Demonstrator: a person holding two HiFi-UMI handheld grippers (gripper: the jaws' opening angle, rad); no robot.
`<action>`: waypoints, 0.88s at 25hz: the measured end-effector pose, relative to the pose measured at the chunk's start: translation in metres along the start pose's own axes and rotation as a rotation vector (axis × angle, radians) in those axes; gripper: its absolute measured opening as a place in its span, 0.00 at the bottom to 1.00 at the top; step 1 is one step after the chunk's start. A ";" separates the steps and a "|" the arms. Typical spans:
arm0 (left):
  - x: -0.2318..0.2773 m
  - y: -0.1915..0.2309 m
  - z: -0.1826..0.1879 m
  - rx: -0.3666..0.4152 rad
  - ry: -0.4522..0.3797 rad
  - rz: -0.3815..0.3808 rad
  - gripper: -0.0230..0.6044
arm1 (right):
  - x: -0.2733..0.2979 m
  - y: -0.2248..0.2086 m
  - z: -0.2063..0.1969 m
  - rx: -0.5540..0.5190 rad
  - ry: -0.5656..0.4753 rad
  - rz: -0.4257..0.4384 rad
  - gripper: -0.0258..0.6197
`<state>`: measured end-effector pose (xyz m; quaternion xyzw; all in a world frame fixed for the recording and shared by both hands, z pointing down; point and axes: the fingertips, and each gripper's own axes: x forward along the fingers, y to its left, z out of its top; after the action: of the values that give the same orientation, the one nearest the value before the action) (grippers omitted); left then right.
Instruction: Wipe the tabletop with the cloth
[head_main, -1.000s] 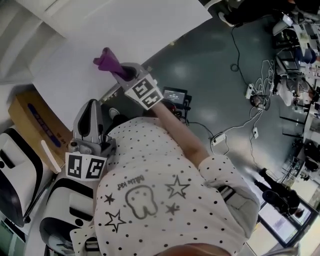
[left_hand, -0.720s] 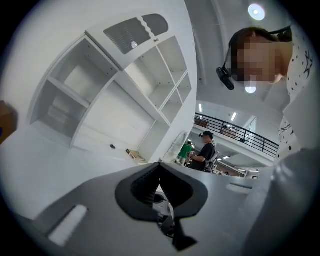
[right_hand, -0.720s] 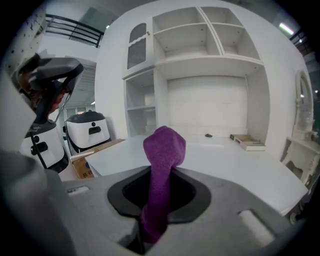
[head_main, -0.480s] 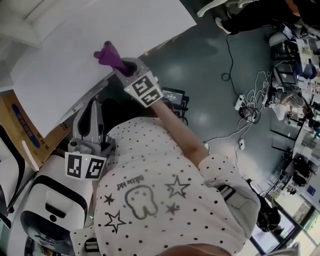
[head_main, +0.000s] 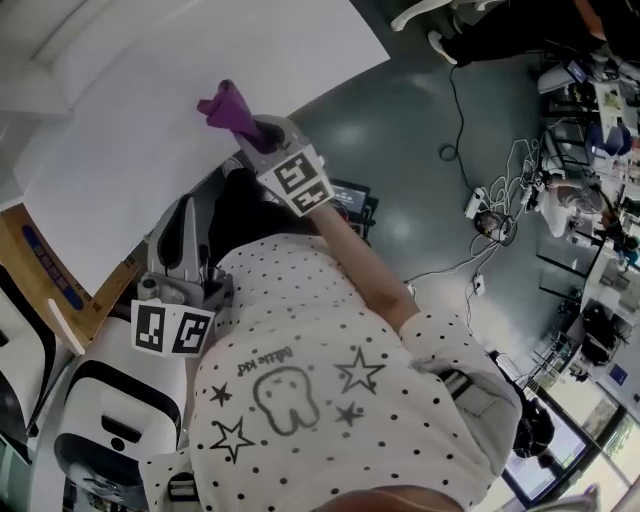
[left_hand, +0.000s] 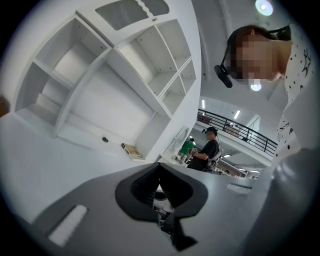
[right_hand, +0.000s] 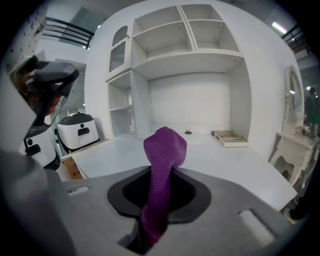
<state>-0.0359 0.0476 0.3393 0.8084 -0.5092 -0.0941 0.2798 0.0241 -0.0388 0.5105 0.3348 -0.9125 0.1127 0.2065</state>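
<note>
A purple cloth (head_main: 225, 108) sticks out of my right gripper (head_main: 247, 126), which is shut on it just above the near edge of the white tabletop (head_main: 130, 120). In the right gripper view the cloth (right_hand: 164, 150) rises bunched from between the jaws, with the tabletop (right_hand: 225, 162) stretching beyond it. My left gripper (head_main: 184, 218) hangs lower at the person's side, off the table. In the left gripper view its jaws (left_hand: 159, 172) are pressed together with nothing between them, and they point up at white shelving.
White shelving (right_hand: 190, 65) backs the table, and a flat book (right_hand: 229, 138) lies at its far right. A cardboard box (head_main: 50, 265) and white appliances (head_main: 110, 430) stand to the left. Cables (head_main: 490, 215) trail over the grey floor. A person (left_hand: 207, 147) stands far off.
The right gripper and the purple cloth have shifted slightly up and right along the table's near edge. The left gripper has stayed at the person's side.
</note>
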 end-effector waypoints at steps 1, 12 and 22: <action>0.008 0.002 0.004 -0.005 0.000 -0.008 0.03 | 0.003 -0.009 0.004 0.005 0.004 -0.012 0.14; 0.036 0.063 0.068 -0.006 -0.060 0.053 0.03 | 0.115 -0.042 0.058 0.023 0.036 0.008 0.14; 0.023 0.108 0.085 -0.039 -0.095 0.162 0.03 | 0.199 -0.032 0.058 -0.008 0.100 0.077 0.14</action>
<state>-0.1455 -0.0380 0.3311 0.7536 -0.5836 -0.1194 0.2780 -0.1094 -0.1950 0.5511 0.2925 -0.9137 0.1335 0.2487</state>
